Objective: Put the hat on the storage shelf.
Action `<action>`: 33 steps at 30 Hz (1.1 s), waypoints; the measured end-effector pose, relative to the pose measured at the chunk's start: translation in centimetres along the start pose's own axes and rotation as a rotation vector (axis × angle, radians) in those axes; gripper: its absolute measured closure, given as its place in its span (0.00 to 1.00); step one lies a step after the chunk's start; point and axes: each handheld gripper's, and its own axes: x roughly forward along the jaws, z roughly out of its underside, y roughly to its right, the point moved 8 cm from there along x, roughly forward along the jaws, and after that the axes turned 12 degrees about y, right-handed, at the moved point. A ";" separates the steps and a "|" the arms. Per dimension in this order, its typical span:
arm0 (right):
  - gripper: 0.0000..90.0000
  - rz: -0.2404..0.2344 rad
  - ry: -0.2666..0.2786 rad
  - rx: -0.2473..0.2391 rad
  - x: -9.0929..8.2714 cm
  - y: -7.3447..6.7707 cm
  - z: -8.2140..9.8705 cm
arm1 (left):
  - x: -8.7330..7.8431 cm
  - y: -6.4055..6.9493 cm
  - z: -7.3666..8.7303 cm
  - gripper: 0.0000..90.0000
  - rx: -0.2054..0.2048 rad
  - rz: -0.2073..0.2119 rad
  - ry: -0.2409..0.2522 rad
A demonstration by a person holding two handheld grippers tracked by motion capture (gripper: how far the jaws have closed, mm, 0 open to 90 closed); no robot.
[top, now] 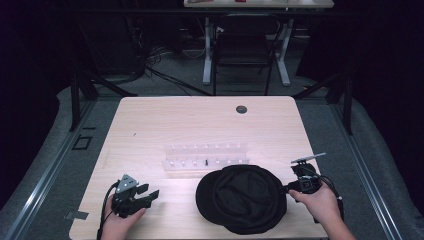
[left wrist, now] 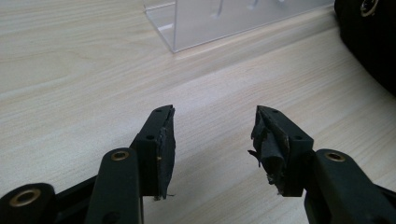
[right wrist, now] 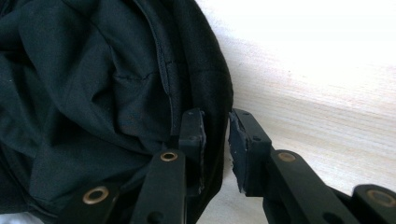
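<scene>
Black fabric, a round soft cap (top: 242, 198) lying open side up, sits in the lower middle of the high view on the pale wooden table (top: 150, 125). Its right rim is where the right gripper (top: 288, 189) meets it, held by the hand (top: 320, 202) at the lower right of that frame.

From the right gripper view, the cap (right wrist: 93, 93) takes up the left and centre of the frame, its crumpled lining inside and its thick rim curving down toward the bottom centre. One jaw stands inside the rim, against the lining, and the other stands outside it over bare wood, so the rim passes between the two. A narrow gap remains between the outer pad and the cloth, so the jaws bracket the rim without yet pinching it.

Lower left in the high view, the left gripper (top: 150, 194) rests in the other hand (top: 120, 220), well apart from the cap. In the left gripper view its jaws are spread wide with nothing but wood grain between them (left wrist: 212, 144); the cap's edge (left wrist: 369, 46) shows at the upper right of that frame.

Just above the cap in the high view lies a clear acrylic rack (top: 206, 156) with two rows of small upright pegs; one small dark piece (top: 206, 162) stands in the nearer row.
</scene>
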 end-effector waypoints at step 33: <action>0.97 -0.068 -0.161 0.088 1.0 -0.4 0.1 | 0.1 0.0 0.0 0.54 0.003 -0.002 0.001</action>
